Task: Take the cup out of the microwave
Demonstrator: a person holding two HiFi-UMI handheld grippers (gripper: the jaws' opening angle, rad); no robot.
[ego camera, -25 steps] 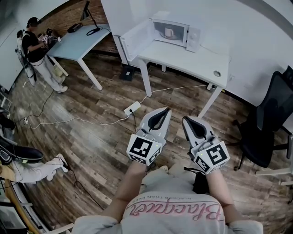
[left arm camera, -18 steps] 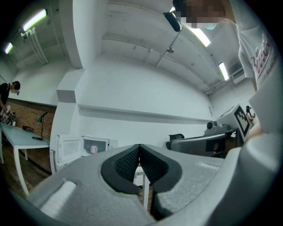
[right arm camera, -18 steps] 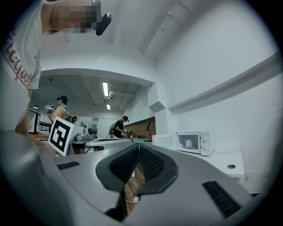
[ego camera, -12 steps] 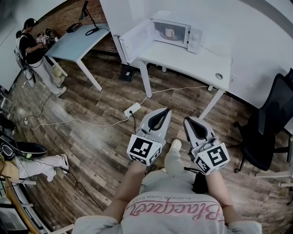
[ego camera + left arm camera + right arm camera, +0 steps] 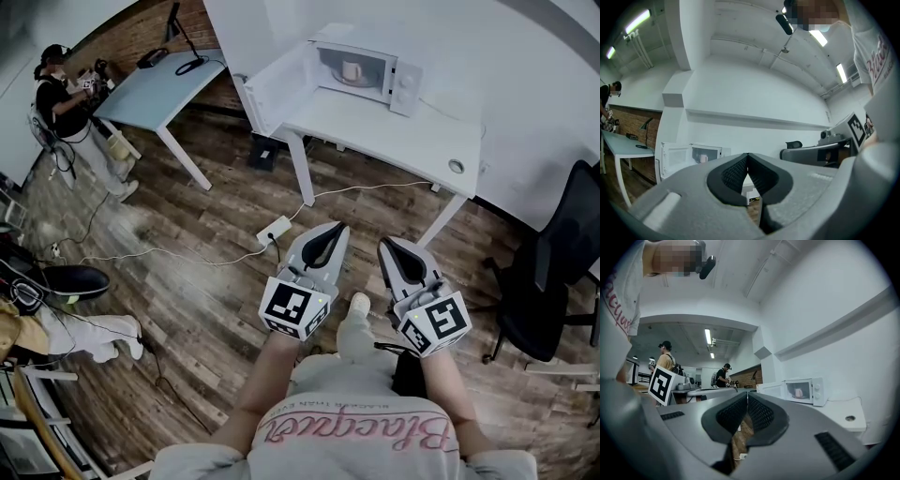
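At the far left a person (image 5: 58, 94) stands at a grey-blue table (image 5: 155, 89), and a white power strip (image 5: 274, 227) lies on the wooden floor (image 5: 187, 281) nearer the middle. Beyond it, the microwave (image 5: 367, 64) sits at the back of a white table (image 5: 403, 131), with its door (image 5: 281, 82) swung wide to the left.

The left gripper (image 5: 330, 234) is held level in front of the wearer, well apart from the white table. Its dark ribbed pads (image 5: 733, 171) meet at the tips with nothing between them. The cup (image 5: 352, 70), small and pale, stands upright on the floor of the oven cavity, in plain sight through the doorway.

The right gripper (image 5: 392, 248), just beside its twin, is likewise closed and empty. In its own view the cup shows as a pinkish shape inside the lit cavity. A black office chair (image 5: 553, 272) stands at the far right.

The cup looks like a rigid, glazed mug. It is probably light enough for one gripper, but smooth enough to slip and likely to break if dropped. Whether it holds liquid cannot be told from here, nor which way any handle faces. The safest hold seems to be across the body below the rim, with the jaws opened wide before entering. The cup should be kept upright and lifted clear of the door sill on the way out.
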